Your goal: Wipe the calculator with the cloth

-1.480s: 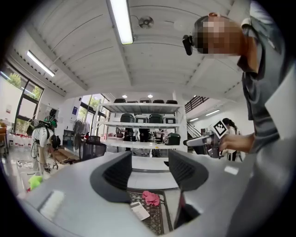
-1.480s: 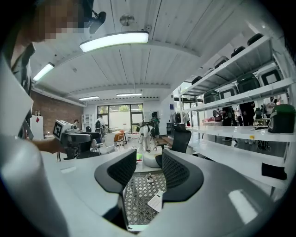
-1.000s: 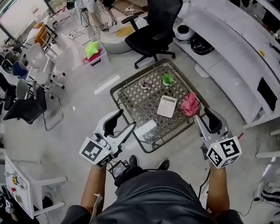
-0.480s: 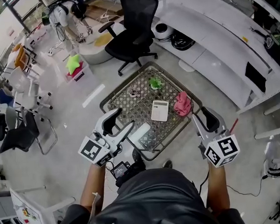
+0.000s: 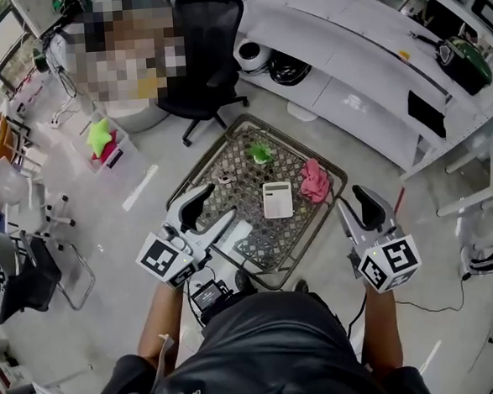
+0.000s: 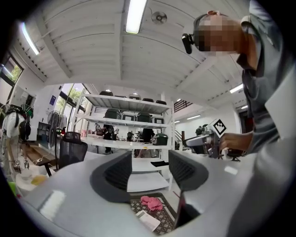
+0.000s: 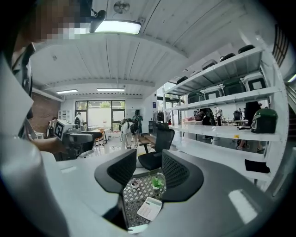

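Head view: a low lattice-topped surface (image 5: 287, 154) stands on the floor in front of the person. The calculator (image 5: 277, 200) lies flat near its middle, with the pink cloth (image 5: 315, 181) bunched just beside it to the right. A small green thing (image 5: 260, 153) sits farther back. The left gripper (image 5: 210, 216) hangs over the surface's near left edge and the right gripper (image 5: 357, 210) off its right corner. Neither touches anything. A black office chair (image 5: 203, 52) stands beyond.

Left gripper view: its fingers (image 6: 118, 173) stand apart with nothing between them. The cloth and calculator lie on the surface below the gap.

Right gripper view: its fingers (image 7: 124, 170) are also spread and empty. The calculator shows low in the gap, well clear of them.
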A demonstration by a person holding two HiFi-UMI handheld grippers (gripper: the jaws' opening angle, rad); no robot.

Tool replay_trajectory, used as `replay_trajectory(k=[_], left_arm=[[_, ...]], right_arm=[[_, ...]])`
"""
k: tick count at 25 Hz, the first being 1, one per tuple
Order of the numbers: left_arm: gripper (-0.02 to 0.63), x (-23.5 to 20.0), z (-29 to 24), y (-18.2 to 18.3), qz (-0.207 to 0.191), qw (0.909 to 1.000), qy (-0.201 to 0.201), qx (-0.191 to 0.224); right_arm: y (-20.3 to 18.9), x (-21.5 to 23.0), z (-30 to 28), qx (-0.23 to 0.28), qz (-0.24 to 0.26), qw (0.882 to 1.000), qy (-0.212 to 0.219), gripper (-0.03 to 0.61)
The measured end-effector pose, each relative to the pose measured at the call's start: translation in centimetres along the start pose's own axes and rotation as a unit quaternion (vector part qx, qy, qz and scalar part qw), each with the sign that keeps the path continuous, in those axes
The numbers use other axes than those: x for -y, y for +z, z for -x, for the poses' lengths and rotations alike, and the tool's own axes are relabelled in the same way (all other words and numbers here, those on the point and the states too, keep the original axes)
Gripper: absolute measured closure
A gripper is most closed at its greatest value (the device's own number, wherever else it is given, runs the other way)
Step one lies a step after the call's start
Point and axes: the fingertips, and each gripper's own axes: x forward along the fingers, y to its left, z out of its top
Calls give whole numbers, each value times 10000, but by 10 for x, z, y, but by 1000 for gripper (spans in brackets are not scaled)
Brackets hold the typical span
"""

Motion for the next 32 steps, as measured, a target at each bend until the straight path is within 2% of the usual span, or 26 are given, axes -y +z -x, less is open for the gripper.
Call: replay_trajectory(k=[4,8,15,19,25,29,32], left_arm=[[325,-25,5,-8,-109,9997,-171,154],[325,-35,3,-14,-84,9991,-394,131],[325,-54,-9,-26,-10,9993,-363,27],[325,-64,-17,-28,-16,9998,-177,-103],[325,-74,-31,-31,257,9988,221,-358],[325,-85,-42,-39,290,9984,408,-265],[325,-90,-52,-51,486,9960,552,-506]], right_arm=[[0,-12,-8,-18,23,9997,-243,426],[-3,-17,-11,-151,60,9987,-474,426],[-27,5,-38,-432,-152,9975,-535,426],[-45,29,-63,-584,-324,9969,-427,426],[-87,72,-105,-886,-598,9940,-235,426],[-115,98,-135,-1063,-918,9901,-75,426],[-147,118,-160,-1356,-1039,9853,-37,426]])
